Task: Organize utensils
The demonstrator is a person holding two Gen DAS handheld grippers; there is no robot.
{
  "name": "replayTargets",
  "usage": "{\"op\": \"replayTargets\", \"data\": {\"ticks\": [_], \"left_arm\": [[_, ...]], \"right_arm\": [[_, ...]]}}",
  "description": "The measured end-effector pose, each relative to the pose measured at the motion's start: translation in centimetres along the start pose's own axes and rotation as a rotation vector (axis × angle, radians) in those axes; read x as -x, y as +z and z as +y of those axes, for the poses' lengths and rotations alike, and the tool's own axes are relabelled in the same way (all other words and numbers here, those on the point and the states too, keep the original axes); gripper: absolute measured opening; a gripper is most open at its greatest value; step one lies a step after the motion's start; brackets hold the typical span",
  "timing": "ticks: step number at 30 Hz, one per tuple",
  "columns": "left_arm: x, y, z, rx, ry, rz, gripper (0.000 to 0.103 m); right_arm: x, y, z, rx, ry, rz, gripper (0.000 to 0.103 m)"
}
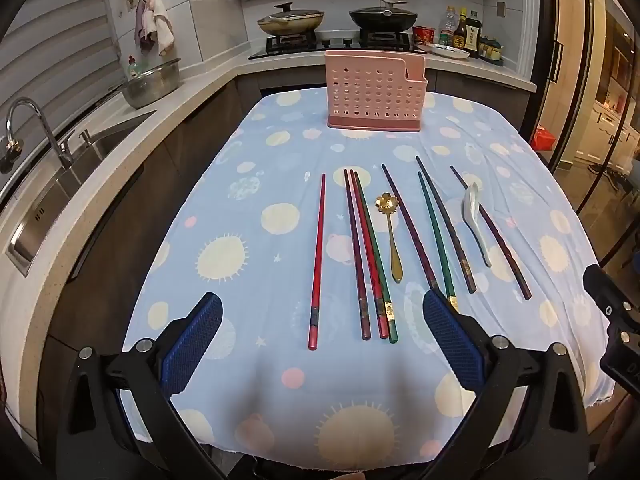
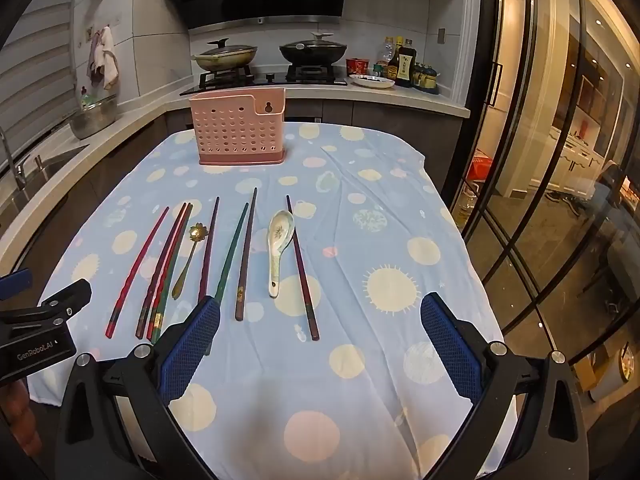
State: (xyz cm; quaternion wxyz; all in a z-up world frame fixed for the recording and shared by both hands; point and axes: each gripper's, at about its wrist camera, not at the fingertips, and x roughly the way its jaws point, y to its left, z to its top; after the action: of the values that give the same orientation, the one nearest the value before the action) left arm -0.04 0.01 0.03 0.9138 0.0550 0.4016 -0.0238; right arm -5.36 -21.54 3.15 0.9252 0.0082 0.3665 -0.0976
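Several red, green and dark chopsticks (image 1: 318, 260) (image 2: 138, 270) lie side by side on the blue patterned tablecloth (image 1: 248, 184) (image 2: 360, 200). A gold flower spoon (image 1: 391, 236) (image 2: 188, 258) and a white ceramic spoon (image 1: 476, 220) (image 2: 279, 246) lie among them. A pink perforated utensil holder (image 1: 374, 94) (image 2: 240, 130) stands upright at the far end. My left gripper (image 1: 322, 316) is open and empty above the near ends of the chopsticks. My right gripper (image 2: 320, 316) is open and empty, near the dark chopstick on the right.
A counter with a sink (image 1: 80, 152) and a steel bowl (image 1: 150, 82) runs along the left. A stove with two lidded pans (image 1: 336, 20) and bottles (image 1: 466, 34) is behind the table. Glass doors (image 2: 560, 160) stand at the right.
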Motion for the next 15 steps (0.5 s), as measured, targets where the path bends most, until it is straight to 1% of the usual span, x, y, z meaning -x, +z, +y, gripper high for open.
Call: {"op": "replayTargets", "data": {"ticks": [15], "left_arm": [[0.12, -0.04, -0.14, -0.002, 0.002, 0.005, 0.096]], "right_arm": [[-0.01, -0.04, 0.08, 0.007, -0.002, 0.008, 0.096]]}}
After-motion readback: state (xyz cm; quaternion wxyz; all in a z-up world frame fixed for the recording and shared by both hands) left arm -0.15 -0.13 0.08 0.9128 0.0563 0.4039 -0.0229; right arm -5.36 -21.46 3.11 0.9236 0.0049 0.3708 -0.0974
